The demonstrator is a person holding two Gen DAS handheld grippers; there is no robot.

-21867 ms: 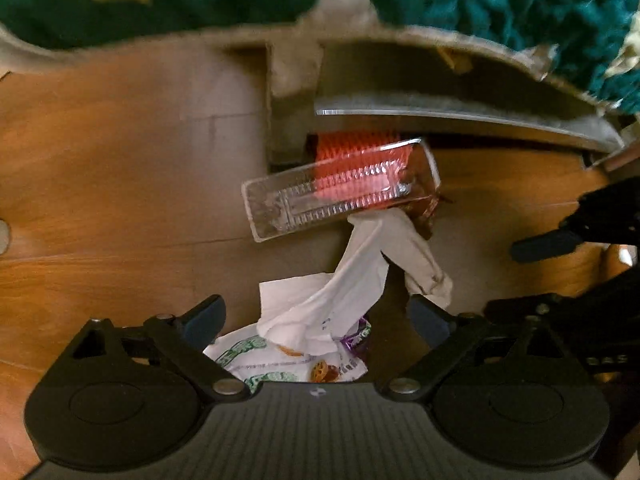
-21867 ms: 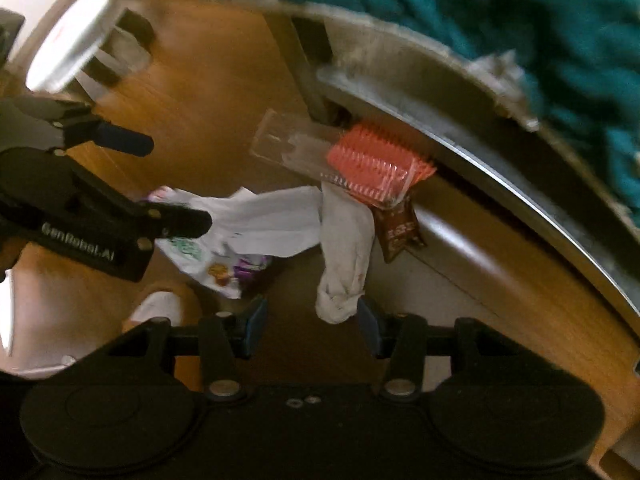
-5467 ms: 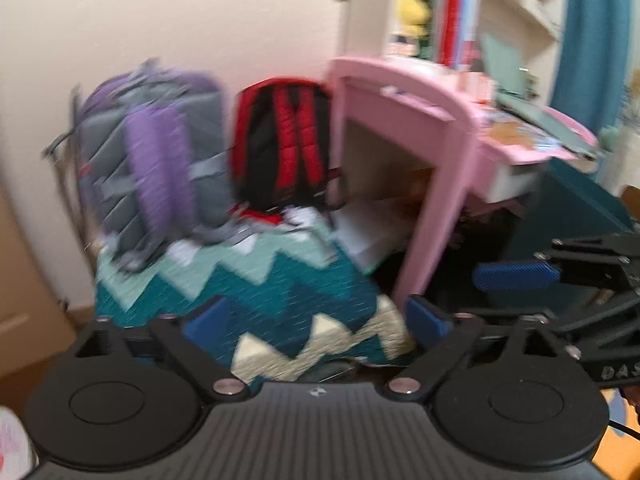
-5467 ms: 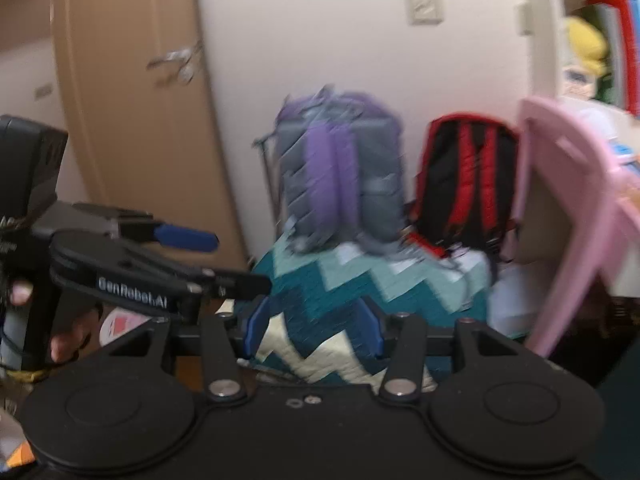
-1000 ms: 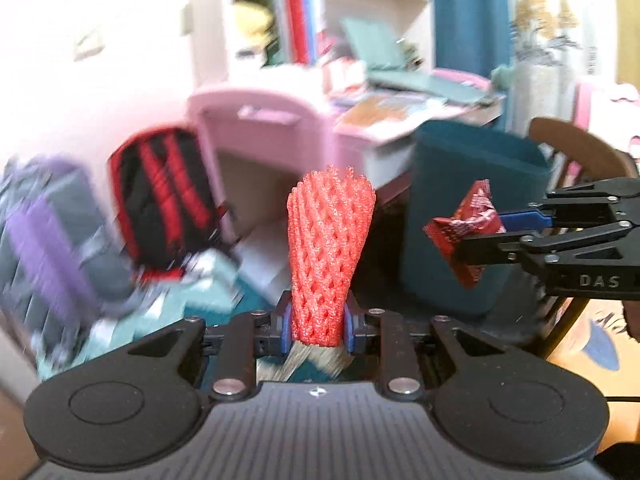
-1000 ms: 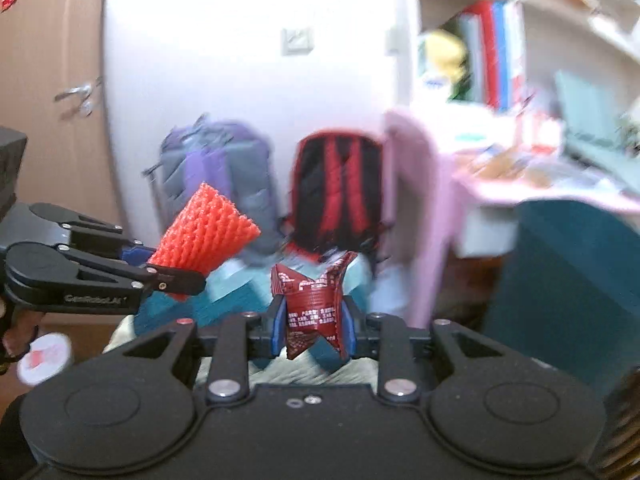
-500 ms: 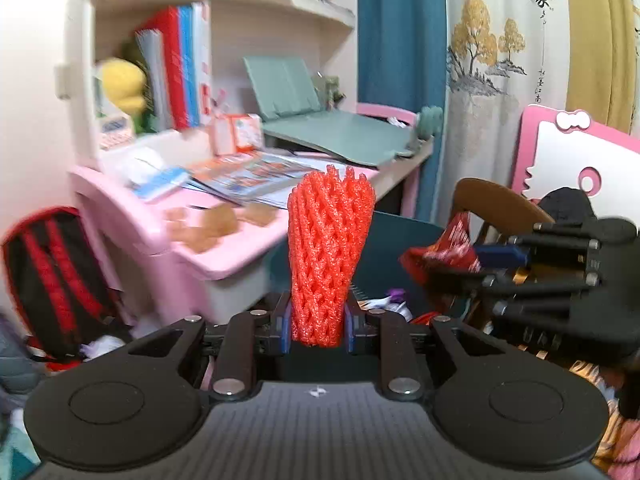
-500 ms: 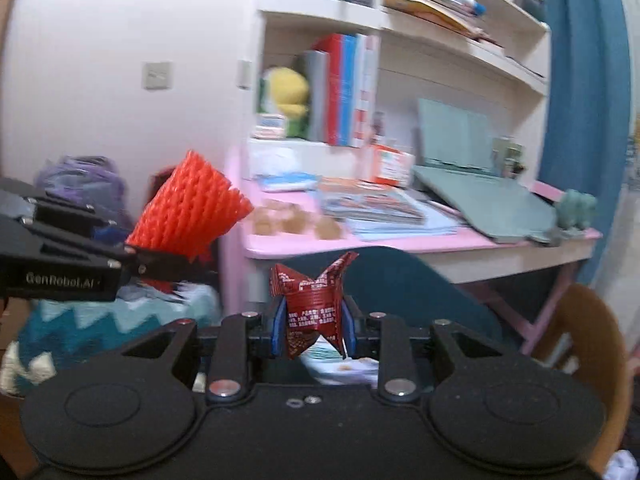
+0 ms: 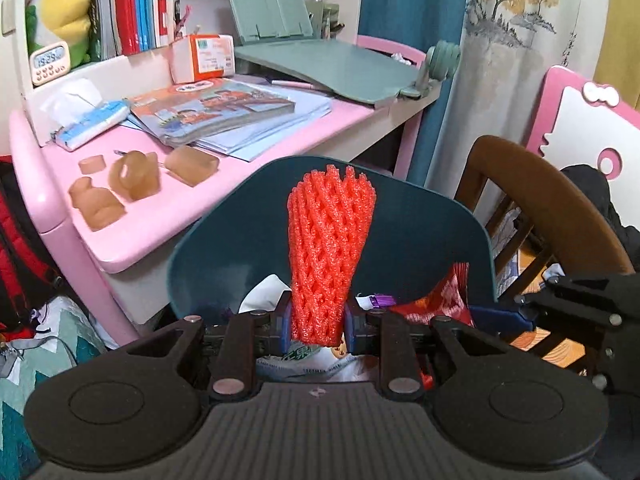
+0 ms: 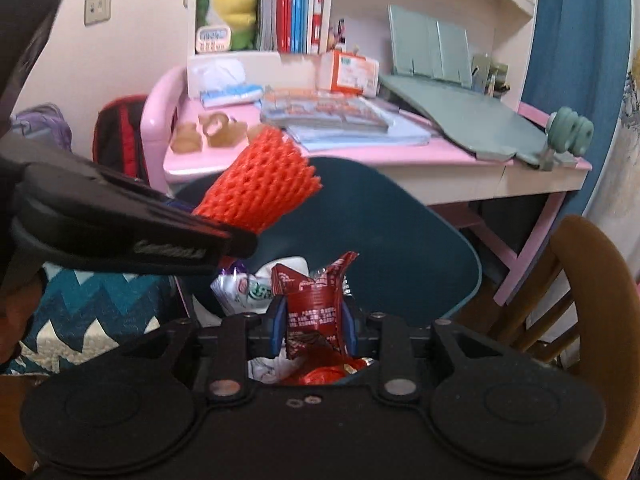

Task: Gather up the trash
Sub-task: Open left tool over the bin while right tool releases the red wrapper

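Trash fills both of my grippers right now. My left gripper (image 9: 316, 326) has its jaws clamped on the lower end of an orange-red foam net sleeve (image 9: 330, 248), which stands upright and flares toward its top. My right gripper (image 10: 312, 326) has its jaws pressed on a crumpled red wrapper (image 10: 316, 304), its torn end sticking up. Both grippers tilt downward over the open mouth of a dark teal bin (image 10: 400, 240), the left one just beside the right. Inside the bin I can see white wrappers (image 10: 246, 290) with green print and more red packaging (image 10: 320, 376) lying at the bottom. Behind the bin is a pink surface (image 9: 132, 236) carrying books (image 9: 212, 108), a tissue pack (image 9: 90, 122) and some brown moulded pieces (image 9: 134, 176). A wooden chair (image 9: 536, 196) stands to the right of the bin.
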